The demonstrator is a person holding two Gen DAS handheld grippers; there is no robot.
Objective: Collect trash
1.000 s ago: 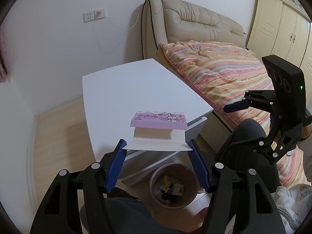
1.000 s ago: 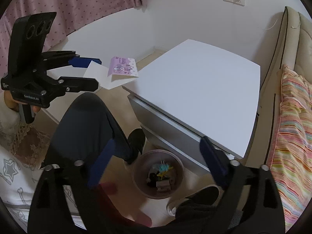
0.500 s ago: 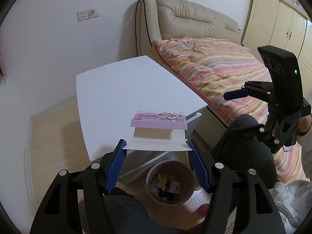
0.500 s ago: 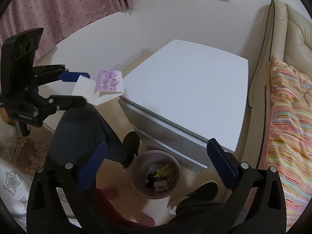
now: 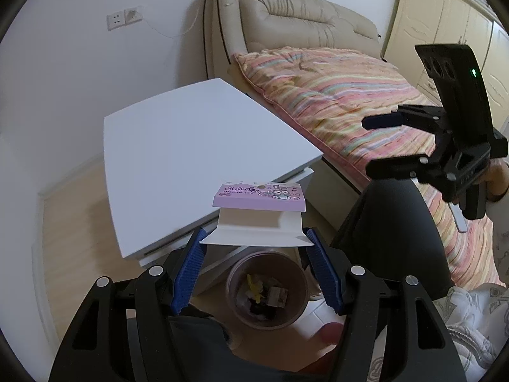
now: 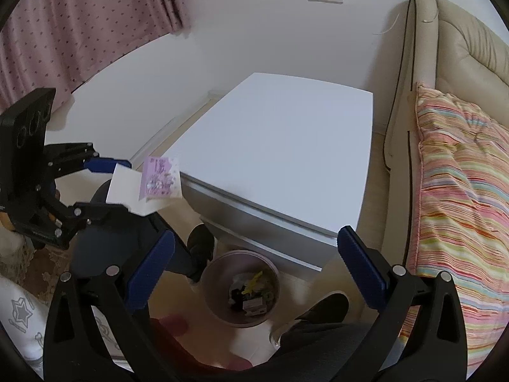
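Item under handling: a flattened cardboard package (image 5: 259,215), white on its lower flap with a lilac printed panel at the far end bearing cartoon artwork and script lettering. It is creased across the middle, so the lilac part sits raised above the white flap. The left gripper (image 5: 257,256) clasps it by the white flap's two side edges, one blue finger (image 5: 187,270) on each side, and holds it in the air. In the right wrist view the same package (image 6: 144,187) appears edge-on between the left gripper's (image 6: 108,184) fingers, beside the near corner of the white table (image 6: 280,159) and clear of its top.

The round pinkish waste bin (image 5: 233,283) stands on the wooden floor directly below the package, against the table's front, with mixed scraps inside, among them a yellow piece. The right gripper (image 6: 254,264) is spread wide with nothing between its fingers; it hangs above the bin (image 6: 210,286). In the left wrist view the right gripper (image 5: 388,146) sits over the person's dark-trousered knee, in front of the striped quilt (image 5: 334,102).

Change against the frames one second back: the package has come off the table edge toward the bin, the bin sits more centrally under it, and the right gripper's fingers stand further apart.
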